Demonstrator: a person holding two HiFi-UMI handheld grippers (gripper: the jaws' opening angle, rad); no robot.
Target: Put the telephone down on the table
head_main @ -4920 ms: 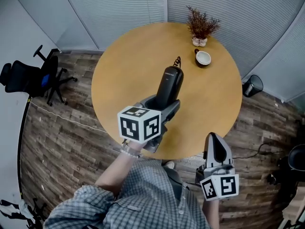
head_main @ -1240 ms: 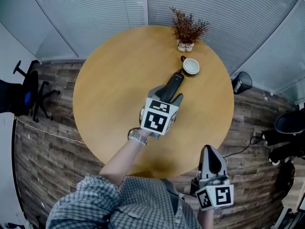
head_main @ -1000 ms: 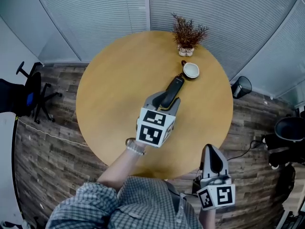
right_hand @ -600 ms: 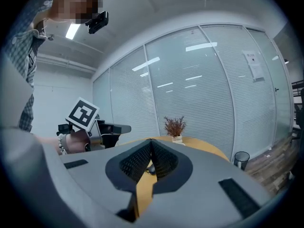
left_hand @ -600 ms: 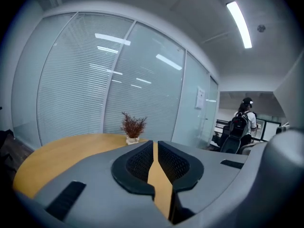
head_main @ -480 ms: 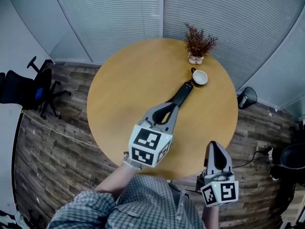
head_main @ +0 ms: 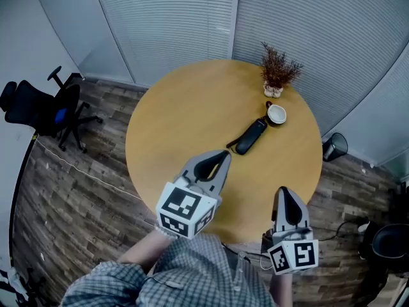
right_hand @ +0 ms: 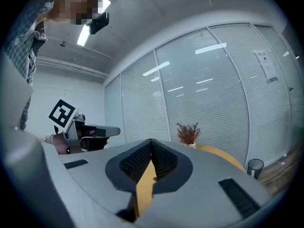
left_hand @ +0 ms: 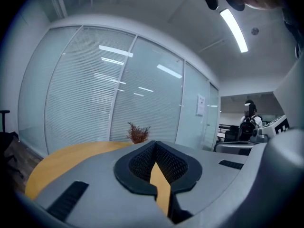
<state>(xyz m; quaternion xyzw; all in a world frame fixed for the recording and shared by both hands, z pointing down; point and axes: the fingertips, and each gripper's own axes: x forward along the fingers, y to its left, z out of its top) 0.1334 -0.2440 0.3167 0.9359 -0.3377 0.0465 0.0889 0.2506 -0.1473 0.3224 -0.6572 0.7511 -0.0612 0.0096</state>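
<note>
Jaws of the left gripper have just been closing and now meet on nothing. The right gripper is likewise closed and empty. Just ahead of the left tips, the phone lies flat on the table. A cup sits by its far end, and beyond that a pot holds a dry plant. Both grippers point roughly level.

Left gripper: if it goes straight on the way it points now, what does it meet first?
Probably the telephone, lying on the table just ahead of the shut left gripper in the head view. Depth is unclear: held above the table, it could pass over.
</note>
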